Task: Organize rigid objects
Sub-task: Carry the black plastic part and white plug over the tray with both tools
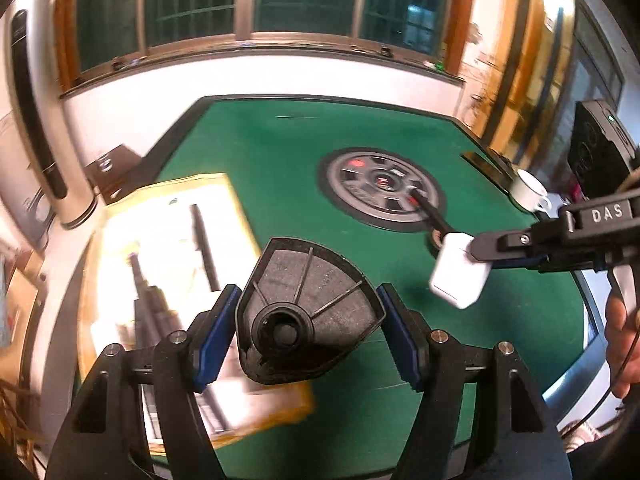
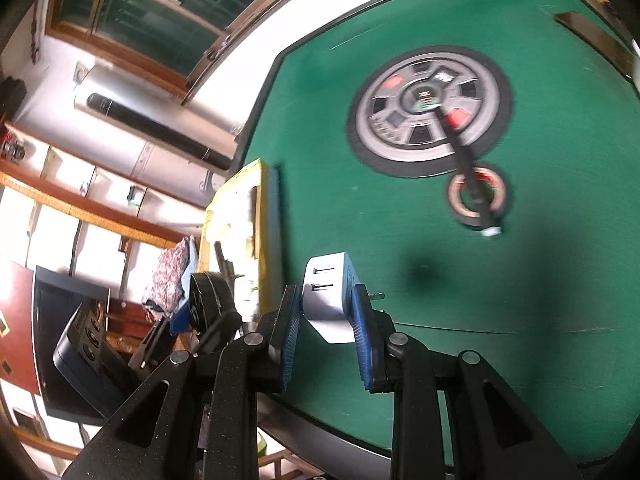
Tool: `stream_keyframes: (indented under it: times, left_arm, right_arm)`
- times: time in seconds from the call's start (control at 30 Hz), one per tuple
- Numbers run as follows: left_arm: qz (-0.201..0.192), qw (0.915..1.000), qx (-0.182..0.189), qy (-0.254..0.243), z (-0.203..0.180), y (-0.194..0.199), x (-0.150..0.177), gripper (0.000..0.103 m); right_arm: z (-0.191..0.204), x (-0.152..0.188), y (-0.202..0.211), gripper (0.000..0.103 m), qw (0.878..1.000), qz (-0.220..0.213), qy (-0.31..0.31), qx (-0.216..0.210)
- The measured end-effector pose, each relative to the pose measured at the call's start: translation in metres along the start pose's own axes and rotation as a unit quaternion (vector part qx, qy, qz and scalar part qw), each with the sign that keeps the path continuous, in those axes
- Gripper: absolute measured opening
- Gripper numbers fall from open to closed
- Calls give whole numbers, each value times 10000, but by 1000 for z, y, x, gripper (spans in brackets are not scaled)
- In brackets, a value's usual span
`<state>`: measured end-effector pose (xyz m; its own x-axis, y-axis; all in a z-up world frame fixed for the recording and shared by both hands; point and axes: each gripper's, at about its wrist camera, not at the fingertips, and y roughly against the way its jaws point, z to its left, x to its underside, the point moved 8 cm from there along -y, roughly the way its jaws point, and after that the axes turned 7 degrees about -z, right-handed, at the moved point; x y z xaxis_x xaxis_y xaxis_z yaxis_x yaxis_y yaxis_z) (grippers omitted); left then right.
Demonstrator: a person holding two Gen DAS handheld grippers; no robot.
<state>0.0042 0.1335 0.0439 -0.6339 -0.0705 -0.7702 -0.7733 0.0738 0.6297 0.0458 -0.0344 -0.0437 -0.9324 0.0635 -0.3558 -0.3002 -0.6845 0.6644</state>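
My left gripper (image 1: 308,298) is shut on a black fan-shaped plastic part (image 1: 308,280) with ribs and a round hub, its blue pads pressing on both sides. It hangs over the edge of a yellow cardboard box (image 1: 224,196) that holds dark pens and papers. My right gripper (image 2: 326,300) is shut on a white plug adapter (image 2: 324,276) with its two prongs showing, held above the green table (image 2: 500,300). The same adapter (image 1: 458,270) shows at the right of the left wrist view. A black marker (image 2: 466,156) lies across a tape roll (image 2: 460,204).
A round grey control panel (image 1: 360,184) sits in the table's centre. A white cup (image 1: 528,190) stands at the far right edge beside a black speaker (image 1: 596,148). The box (image 2: 262,208) lies along the table's left side. A hand (image 1: 622,340) grips the right tool.
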Motion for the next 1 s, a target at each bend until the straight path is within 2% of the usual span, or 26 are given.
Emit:
stream_keyframes:
  times: [0.27,0.53,0.73,1.0]
  left_arm:
    - [1,9990,-360,261,62,-1,-2,68]
    - [158,9981,-436,401,107,-31,-12,68]
    - [331,9967,-453,579,137,-66,-15,68]
    - [537,9957,-503,558,152,-97,-14,68]
  right_arm:
    - [60,0,-40,23,9988,182,387,-257]
    - [103,-8,-87,23,9974,283,592,-292]
    - [115,-26,-122,23,9971,240,716,-55]
    - [119,-46,-162,23,9964,210,764,312]
